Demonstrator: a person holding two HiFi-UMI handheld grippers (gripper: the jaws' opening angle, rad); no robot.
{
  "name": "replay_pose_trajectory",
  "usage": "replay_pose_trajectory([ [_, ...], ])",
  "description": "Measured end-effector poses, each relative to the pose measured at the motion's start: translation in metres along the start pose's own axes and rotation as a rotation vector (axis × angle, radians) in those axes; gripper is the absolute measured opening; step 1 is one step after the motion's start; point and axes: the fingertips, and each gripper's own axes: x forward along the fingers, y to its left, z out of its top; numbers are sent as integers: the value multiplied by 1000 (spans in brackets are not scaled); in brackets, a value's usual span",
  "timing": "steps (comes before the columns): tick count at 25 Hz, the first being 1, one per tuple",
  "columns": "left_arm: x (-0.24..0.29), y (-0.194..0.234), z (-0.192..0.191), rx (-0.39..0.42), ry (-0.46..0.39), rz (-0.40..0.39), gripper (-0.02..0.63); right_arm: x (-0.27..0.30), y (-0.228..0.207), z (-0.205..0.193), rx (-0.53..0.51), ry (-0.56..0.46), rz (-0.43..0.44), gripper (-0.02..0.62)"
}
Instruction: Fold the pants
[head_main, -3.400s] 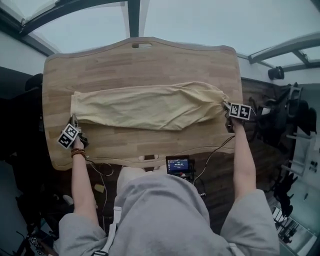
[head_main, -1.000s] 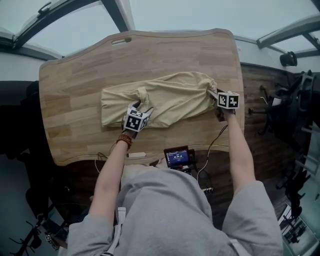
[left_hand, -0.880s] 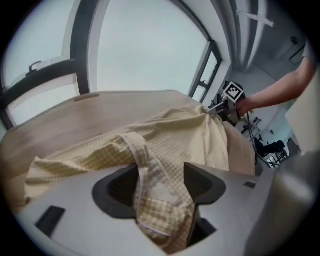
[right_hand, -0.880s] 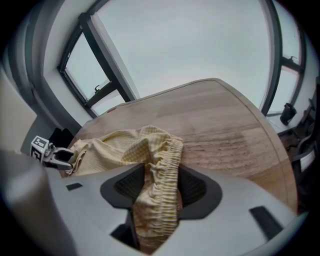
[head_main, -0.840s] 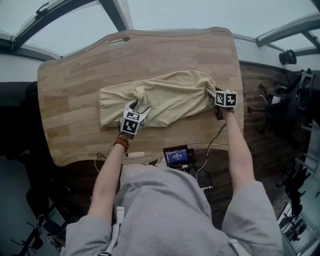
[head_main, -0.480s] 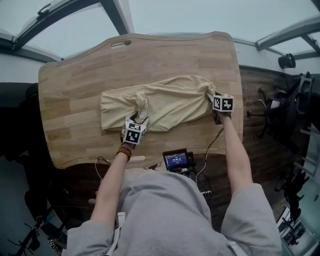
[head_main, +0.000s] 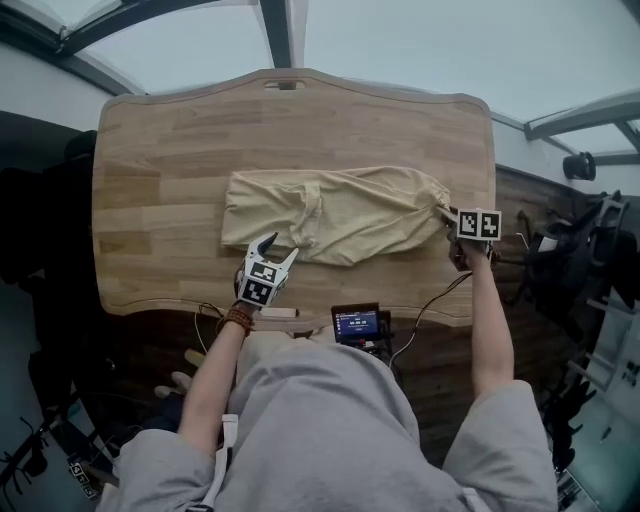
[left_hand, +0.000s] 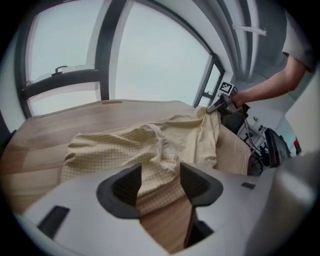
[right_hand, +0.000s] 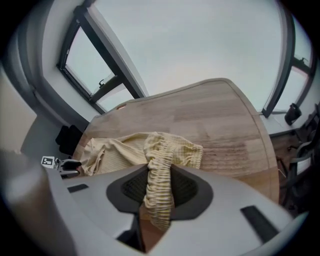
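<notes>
Item: pale yellow checked fabric pants (head_main: 340, 212), folded over into a shorter band with loose creases.
Support: light wooden table with a wavy outline (head_main: 180, 140); the pants lie across its middle, running left to right, nearer the right edge than the left.
Left gripper (head_main: 277, 248): jaws apart, having just been narrowing a little; nothing pinched. In the left gripper view the gap shows bare wood close in and the near edge of the pants further out.
Left gripper, position: at the near side of the pants, towards their left end, tips just beside the fabric's edge, body over bare table.
Right gripper (right_hand: 159, 187): jaws have just been closing and are clamped on the gathered elastic waistband (right_hand: 158, 167), which runs up between the pads as a ribbed bunch.
Right gripper, position: at the right end of the pants, near the table's right edge; the fabric is drawn to a point there.
Spacing: the two grippers are well apart.
Other: small black device with a lit screen (head_main: 357, 325) at the table's near edge, between the person's arms.
</notes>
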Motion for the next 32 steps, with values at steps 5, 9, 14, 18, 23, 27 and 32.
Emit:
replay_pose_trajectory([
  [5, -27, 32, -35, -65, -9, 32, 247, -30, 46, 16, -20, -19, -9, 74],
  [9, -41, 51, -49, -93, -26, 31, 245, -40, 100, 31, -59, -28, -8, 72],
  [14, -59, 66, -61, -109, -62, 1, 245, -39, 198, 55, -79, -75, 58, 71],
  [18, -76, 78, -66, -122, -94, -26, 245, -15, 287, 67, -7, -102, 183, 71],
  [23, -100, 101, -77, -152, -120, -25, 245, 50, 390, 61, 115, -107, 297, 71],
  [27, -116, 121, -86, -188, -127, -9, 245, 117, 472, 35, 55, -38, 301, 75],
  [32, -120, 127, -88, -222, -131, -5, 247, 155, 539, -19, -276, 89, 268, 195],
])
